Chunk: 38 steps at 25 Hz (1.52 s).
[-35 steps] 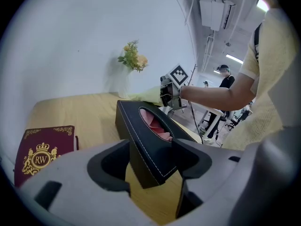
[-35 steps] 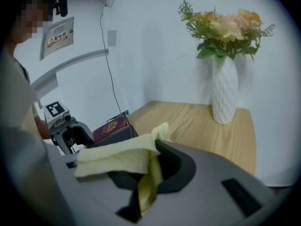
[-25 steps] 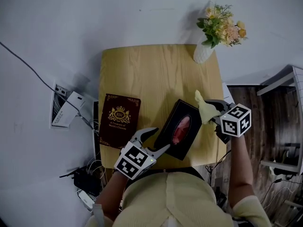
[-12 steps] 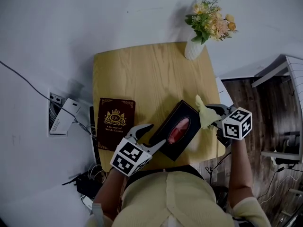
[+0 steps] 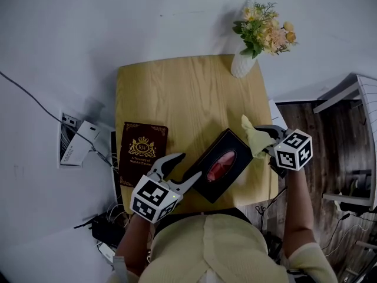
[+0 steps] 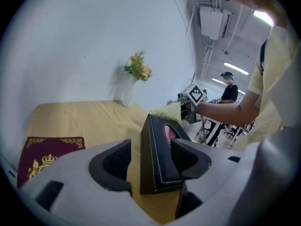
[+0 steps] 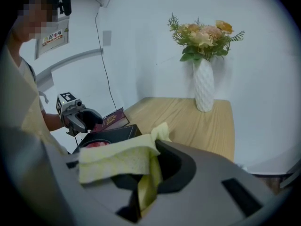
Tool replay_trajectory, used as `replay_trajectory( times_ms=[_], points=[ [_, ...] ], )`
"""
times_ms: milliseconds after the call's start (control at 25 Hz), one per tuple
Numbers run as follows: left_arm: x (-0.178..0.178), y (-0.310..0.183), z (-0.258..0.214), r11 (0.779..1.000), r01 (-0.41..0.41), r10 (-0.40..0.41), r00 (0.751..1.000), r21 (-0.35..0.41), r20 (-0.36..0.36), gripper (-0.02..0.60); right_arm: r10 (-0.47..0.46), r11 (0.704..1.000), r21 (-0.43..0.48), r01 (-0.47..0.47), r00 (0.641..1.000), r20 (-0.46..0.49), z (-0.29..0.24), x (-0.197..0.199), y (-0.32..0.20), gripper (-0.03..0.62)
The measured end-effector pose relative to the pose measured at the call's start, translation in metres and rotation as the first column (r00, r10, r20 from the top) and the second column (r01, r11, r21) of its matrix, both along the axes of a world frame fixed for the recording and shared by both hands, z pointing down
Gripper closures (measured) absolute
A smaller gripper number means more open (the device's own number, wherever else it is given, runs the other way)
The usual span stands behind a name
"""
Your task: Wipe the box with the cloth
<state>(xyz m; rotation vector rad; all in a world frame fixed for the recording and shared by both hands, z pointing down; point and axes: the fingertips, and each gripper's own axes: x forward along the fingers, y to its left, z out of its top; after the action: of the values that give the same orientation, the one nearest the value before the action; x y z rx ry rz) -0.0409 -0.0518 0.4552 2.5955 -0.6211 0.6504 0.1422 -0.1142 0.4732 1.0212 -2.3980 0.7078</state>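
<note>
A black tissue box point(image 5: 220, 164) with a pink-red tissue in its oval slot lies slantwise near the front of the small wooden table point(image 5: 182, 93). My left gripper point(image 5: 179, 170) is open, its jaws standing on either side of the box's near corner point(image 6: 157, 171) without closing on it. My right gripper point(image 5: 263, 137) is shut on a pale yellow cloth point(image 5: 255, 137), held just off the box's right end. In the right gripper view the cloth point(image 7: 120, 159) drapes over the jaws, with the box point(image 7: 110, 135) behind it.
A dark red book point(image 5: 143, 152) with a gold crest lies at the table's left front. A white vase of flowers point(image 5: 246, 61) stands at the far right corner. A power strip and cables point(image 5: 76, 141) lie on the floor at left, and a chair point(image 5: 353, 105) is at right.
My left gripper has slid slightly left and back along the box's near corner. The right gripper with the cloth has stayed beside the box's right end.
</note>
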Motion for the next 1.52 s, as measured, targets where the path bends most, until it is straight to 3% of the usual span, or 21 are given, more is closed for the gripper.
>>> replay_trajectory(
  times_ms=[120, 360, 680, 920, 1200, 1520],
  points=[
    [-0.009, 0.002, -0.005, 0.998, 0.062, -0.062, 0.997, -0.026, -0.033, 0.312, -0.05, 0.999, 0.004, 0.05, 0.999, -0.016, 0.003, -0.008, -0.013, 0.554],
    [-0.028, 0.014, -0.003, 0.988, 0.152, -0.152, 0.988, -0.026, -0.032, 0.337, -0.149, 0.989, -0.001, 0.149, 0.989, 0.007, 0.009, -0.032, -0.033, 0.554],
    [-0.043, 0.034, 0.003, 0.977, 0.21, -0.211, 0.977, -0.046, -0.008, 0.5, -0.299, 0.953, -0.046, 0.3, 0.954, 0.032, 0.022, -0.058, -0.03, 0.554],
    [-0.039, 0.049, 0.02, 0.983, 0.177, -0.174, 0.984, -0.058, 0.049, 0.5, -0.317, 0.946, -0.071, 0.317, 0.948, 0.02, 0.03, -0.058, -0.027, 0.554],
    [-0.042, 0.052, 0.021, 0.982, 0.175, -0.172, 0.984, -0.07, 0.051, 0.5, -0.308, 0.948, -0.085, 0.306, 0.951, -0.017, 0.038, -0.05, -0.016, 0.554],
    [-0.029, 0.061, 0.024, 0.993, 0.082, -0.077, 0.995, -0.085, 0.065, 0.5, -0.274, 0.957, -0.108, 0.268, 0.96, -0.049, 0.046, -0.033, 0.002, 0.554]
  ],
)
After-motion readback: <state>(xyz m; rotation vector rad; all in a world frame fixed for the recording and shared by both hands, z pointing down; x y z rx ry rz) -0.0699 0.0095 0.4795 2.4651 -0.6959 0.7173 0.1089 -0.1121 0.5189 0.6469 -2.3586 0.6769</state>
